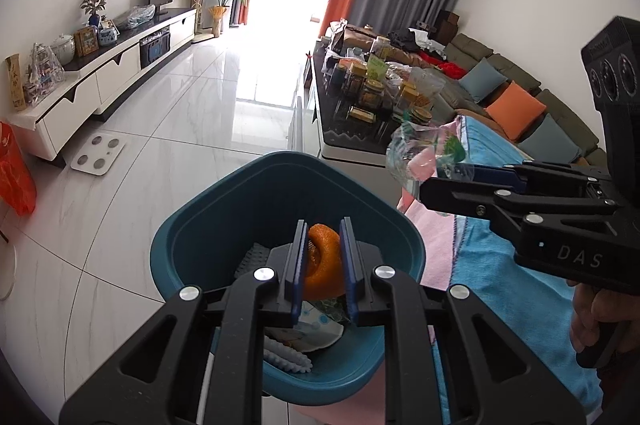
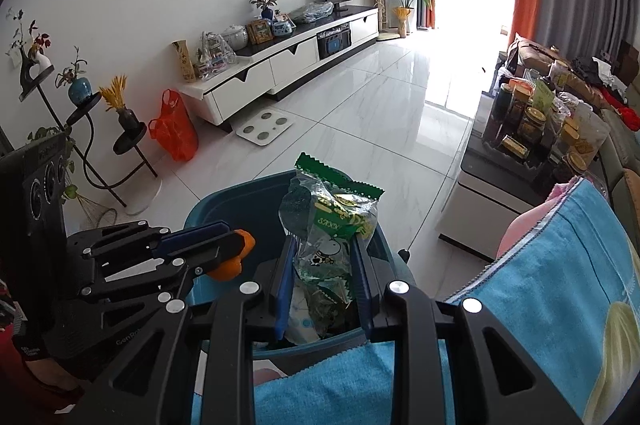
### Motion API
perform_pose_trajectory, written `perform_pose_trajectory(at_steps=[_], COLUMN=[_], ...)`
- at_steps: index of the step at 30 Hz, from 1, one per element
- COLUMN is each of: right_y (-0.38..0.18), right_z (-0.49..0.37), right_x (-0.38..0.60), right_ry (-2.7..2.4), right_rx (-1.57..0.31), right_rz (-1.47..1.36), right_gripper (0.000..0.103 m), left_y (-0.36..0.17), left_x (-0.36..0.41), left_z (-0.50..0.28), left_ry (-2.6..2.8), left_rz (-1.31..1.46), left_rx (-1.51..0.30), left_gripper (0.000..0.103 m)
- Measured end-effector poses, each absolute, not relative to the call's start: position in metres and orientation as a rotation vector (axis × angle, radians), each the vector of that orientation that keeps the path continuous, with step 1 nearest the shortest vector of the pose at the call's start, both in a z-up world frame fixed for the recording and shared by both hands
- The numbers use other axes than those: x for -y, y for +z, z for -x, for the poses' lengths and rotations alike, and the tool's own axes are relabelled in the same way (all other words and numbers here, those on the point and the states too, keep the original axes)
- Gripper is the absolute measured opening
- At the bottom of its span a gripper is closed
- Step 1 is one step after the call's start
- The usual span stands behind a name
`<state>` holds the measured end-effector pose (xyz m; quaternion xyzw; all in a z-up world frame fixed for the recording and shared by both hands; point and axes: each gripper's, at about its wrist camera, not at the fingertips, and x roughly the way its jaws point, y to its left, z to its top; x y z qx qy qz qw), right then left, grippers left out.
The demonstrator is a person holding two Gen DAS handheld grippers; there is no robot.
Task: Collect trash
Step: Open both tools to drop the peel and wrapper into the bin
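Observation:
A teal trash bin (image 1: 224, 209) stands on the floor beside the blue-and-pink towel; it also shows in the right wrist view (image 2: 224, 209). My left gripper (image 1: 323, 257) is shut on an orange peel (image 1: 325, 261) and holds it over the bin's opening; the peel also shows in the right wrist view (image 2: 236, 257). My right gripper (image 2: 325, 265) is shut on a clear green snack wrapper (image 2: 332, 221) above the bin's right side; in the left wrist view the wrapper (image 1: 424, 153) is beside the bin. Paper scraps (image 1: 308, 337) lie inside the bin.
A blue and pink towel (image 1: 500, 285) covers the surface to the right. A dark coffee table (image 1: 352, 129) crowded with jars stands ahead. A white TV cabinet (image 1: 100, 77), a bathroom scale (image 1: 98, 153) and a red plastic bag (image 1: 16, 177) are to the left. A sofa (image 1: 520, 97) runs along the right wall.

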<state>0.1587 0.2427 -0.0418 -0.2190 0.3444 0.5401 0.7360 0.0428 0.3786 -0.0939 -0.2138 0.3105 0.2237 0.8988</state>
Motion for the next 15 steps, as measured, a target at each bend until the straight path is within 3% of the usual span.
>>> perform_pose_trajectory(at_steps=[15], right_y=[-0.085], right_z=[-0.166], right_x=[-0.285], right_ry=[1.184], right_rx=[-0.908], right_rz=[0.622], right_gripper=[0.025], left_y=[-0.148], left_x=[-0.403], left_z=[-0.073], left_ry=[0.467], left_rz=[0.474], left_rx=[-0.743], left_gripper=[0.017])
